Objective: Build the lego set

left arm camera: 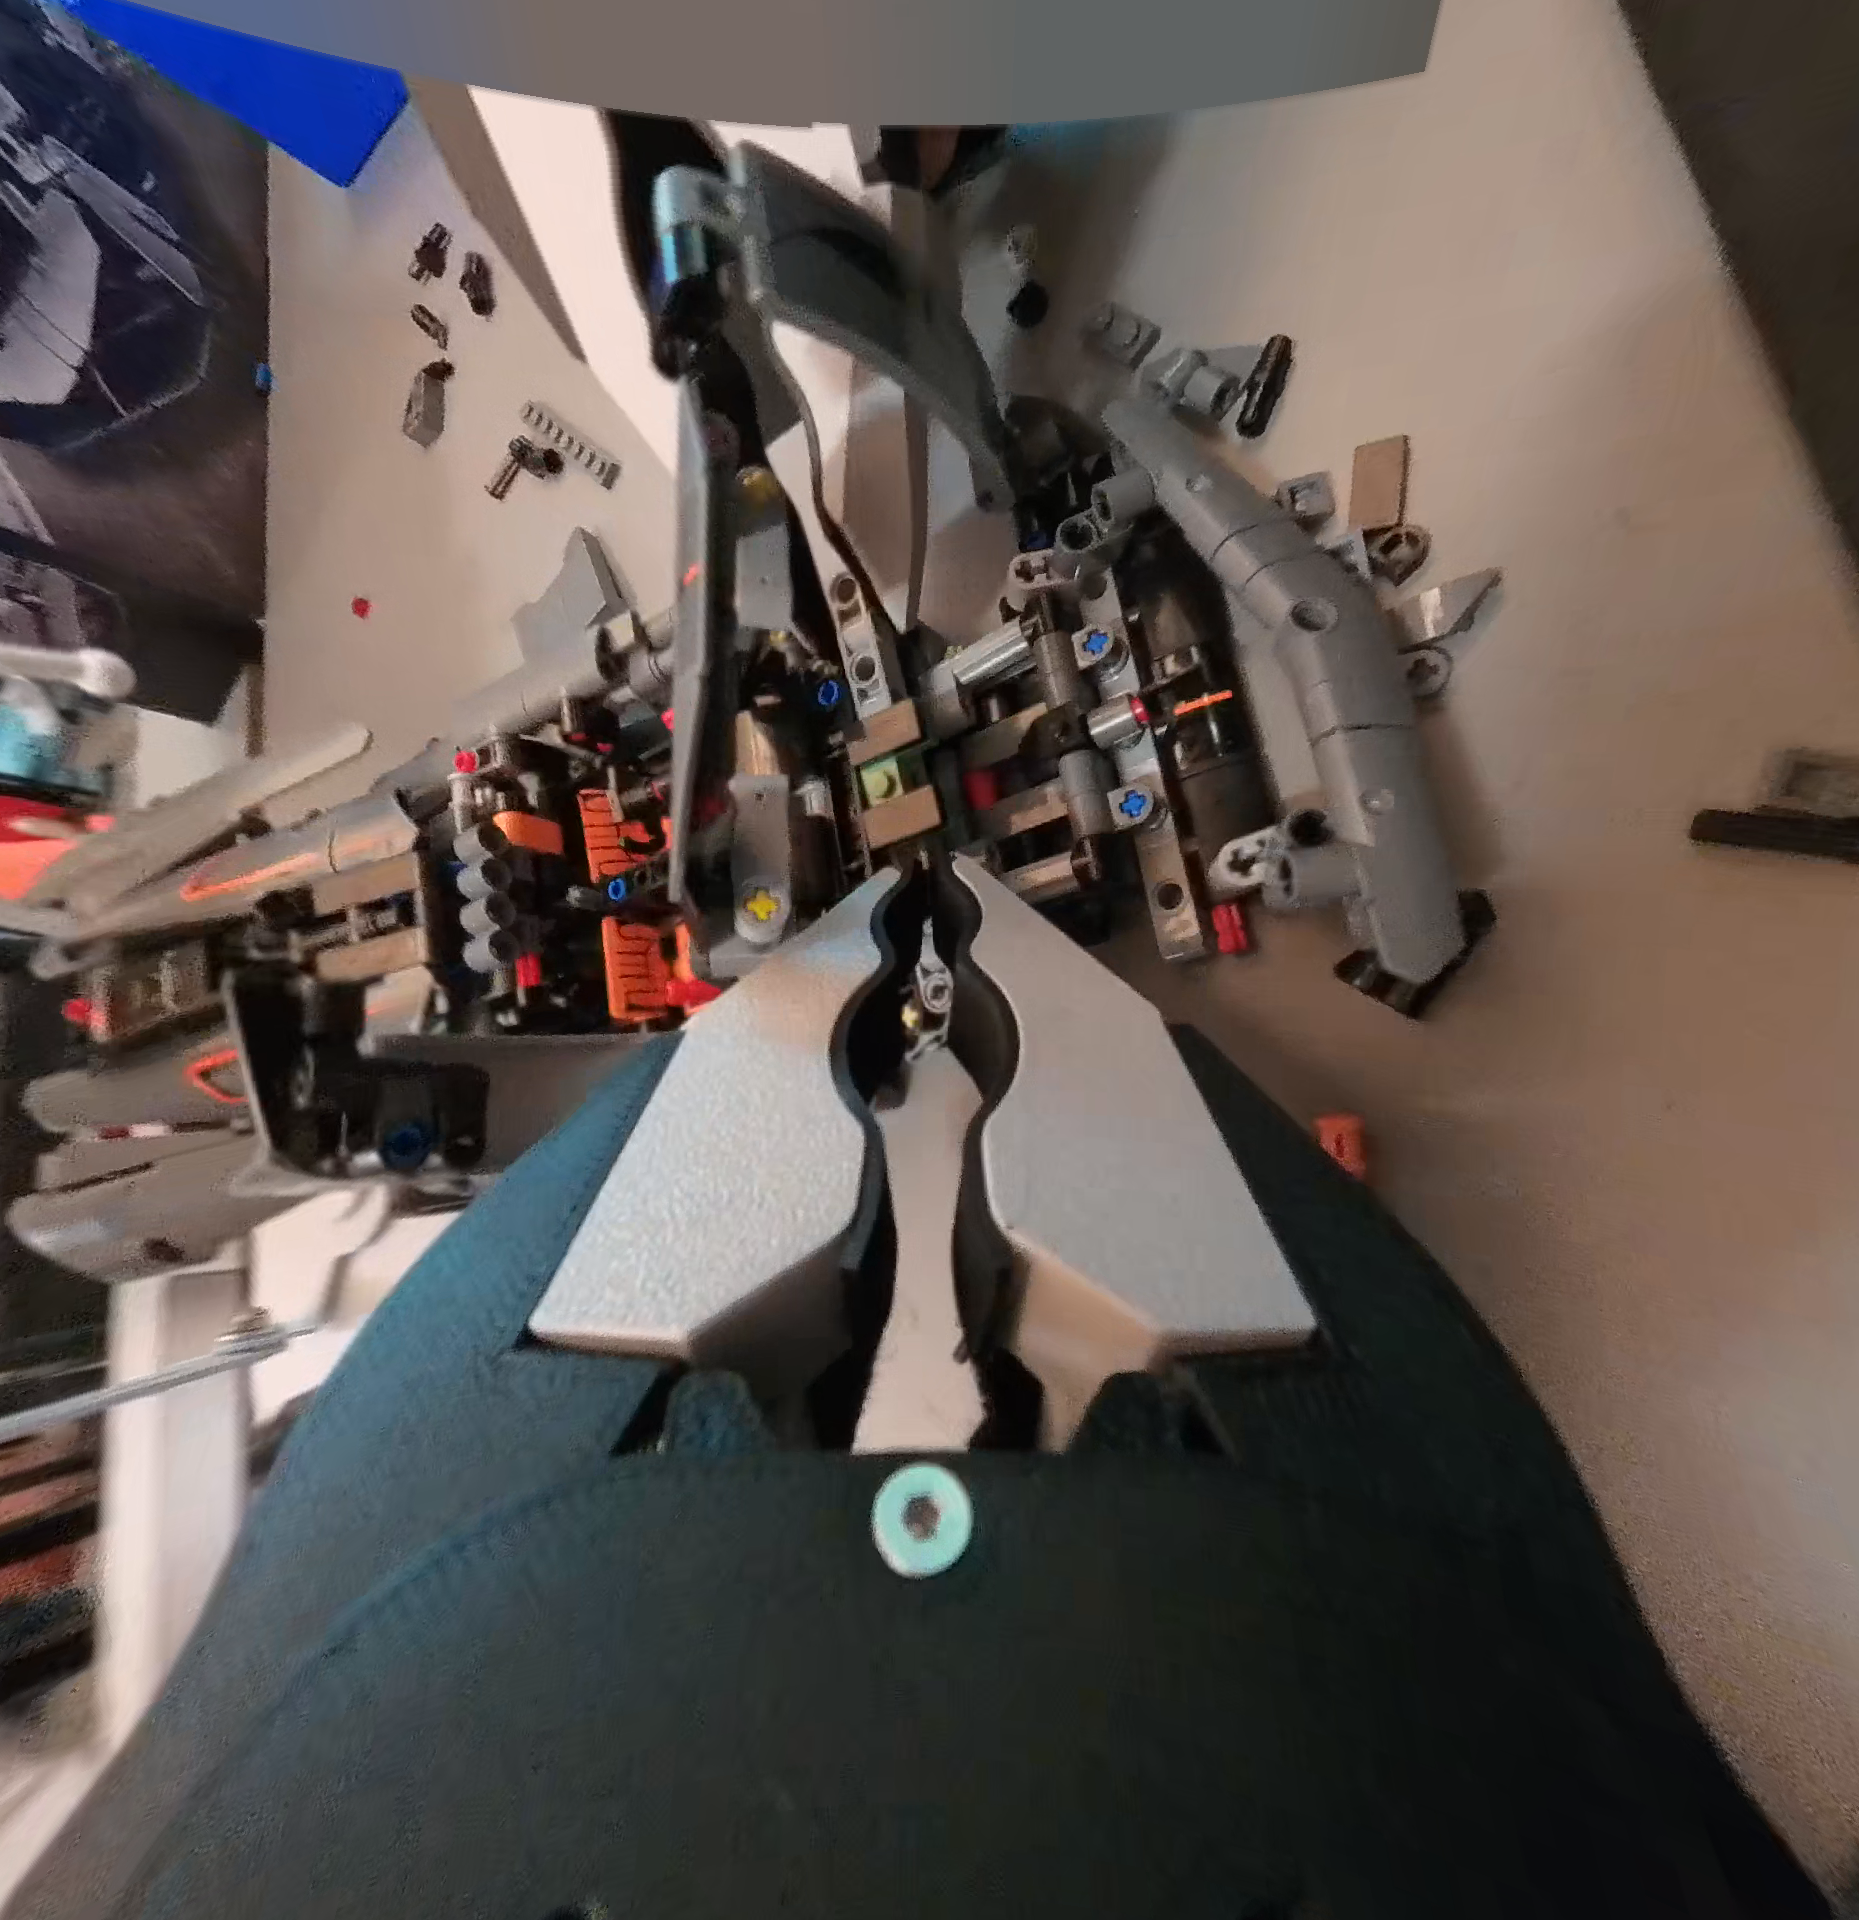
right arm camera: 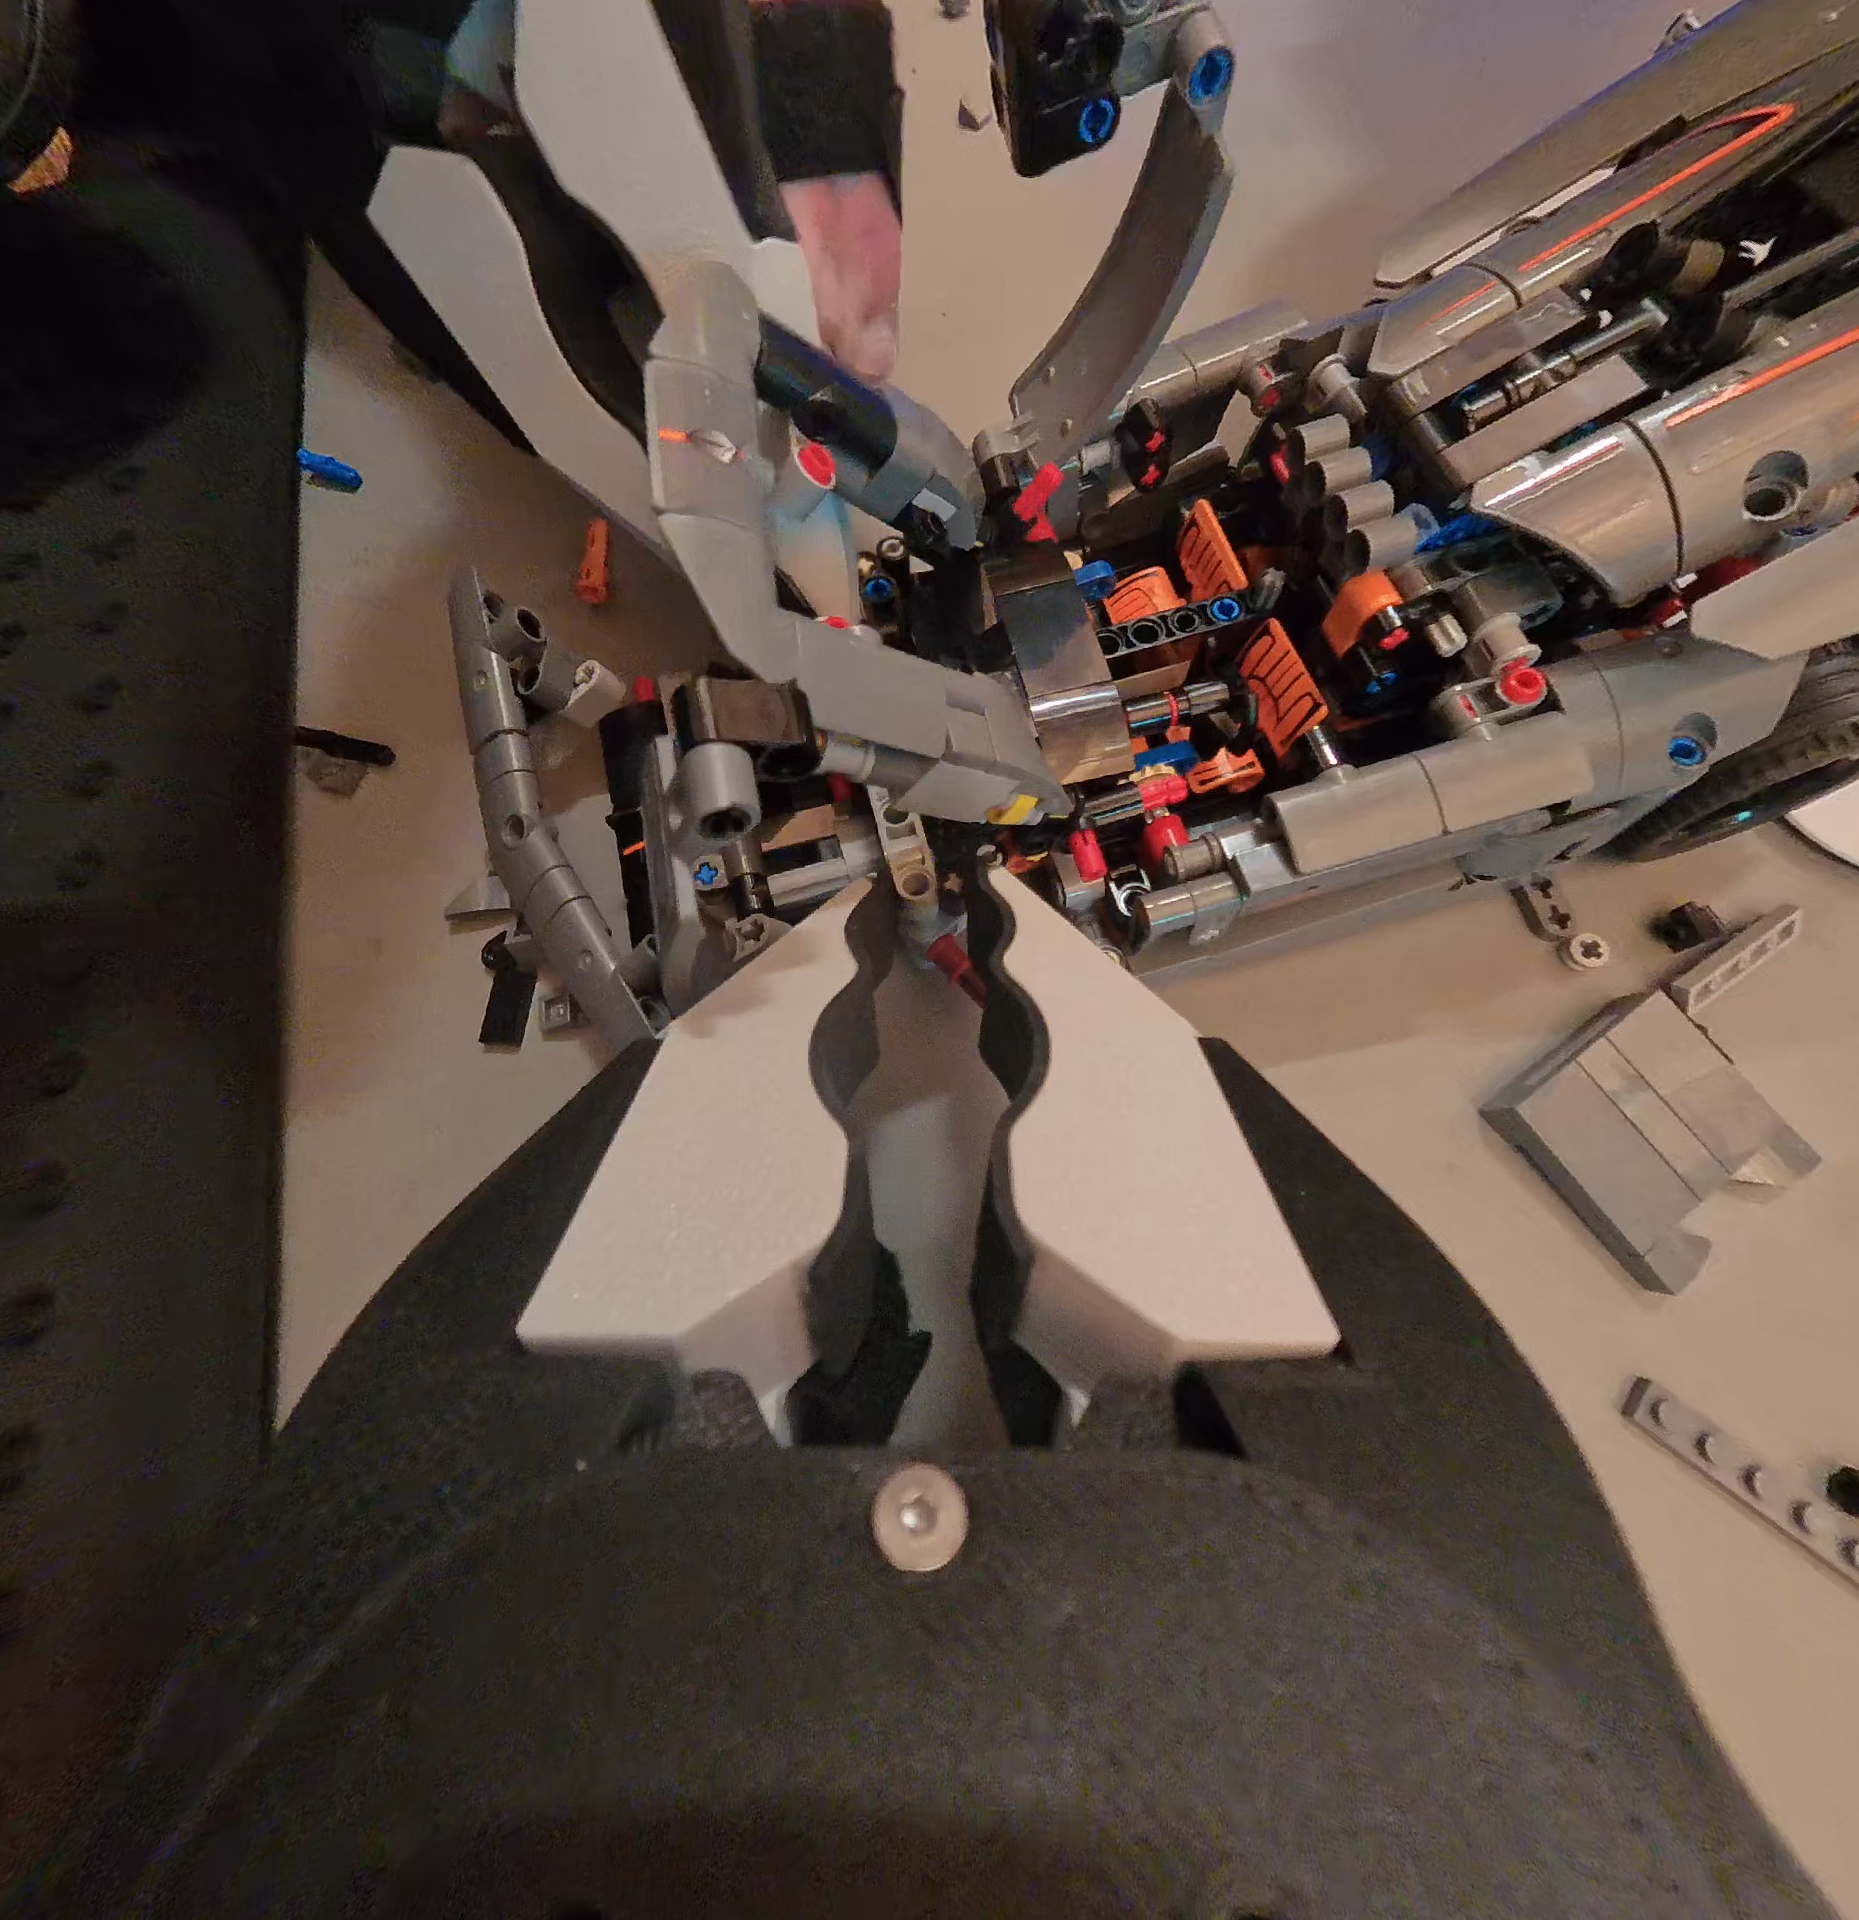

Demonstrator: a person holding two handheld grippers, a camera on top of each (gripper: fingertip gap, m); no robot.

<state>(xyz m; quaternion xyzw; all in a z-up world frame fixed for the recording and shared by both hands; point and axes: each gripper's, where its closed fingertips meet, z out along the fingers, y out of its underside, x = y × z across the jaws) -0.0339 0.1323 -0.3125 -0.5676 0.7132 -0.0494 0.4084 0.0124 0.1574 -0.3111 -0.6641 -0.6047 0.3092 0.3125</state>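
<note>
The lego car (right arm camera: 1320, 665) lies on the pale table (right arm camera: 1320, 1091), just ahead of both grippers. The left gripper (left arm camera: 930, 914) is nearly pressed together, pinching a small grey beam (left arm camera: 933, 992) at the car's open middle. The right gripper (right arm camera: 946, 914) pinches a tan-and-red pin piece (right arm camera: 930, 920) against the car. Loose grey plates (right arm camera: 1652, 1132) lie to the right.

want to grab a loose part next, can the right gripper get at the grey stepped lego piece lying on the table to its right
Probably yes. The grey stepped piece lies alone on open table, nothing over it. But the right gripper looks shut on a small beam with a red pin, so it must let go first.
</note>
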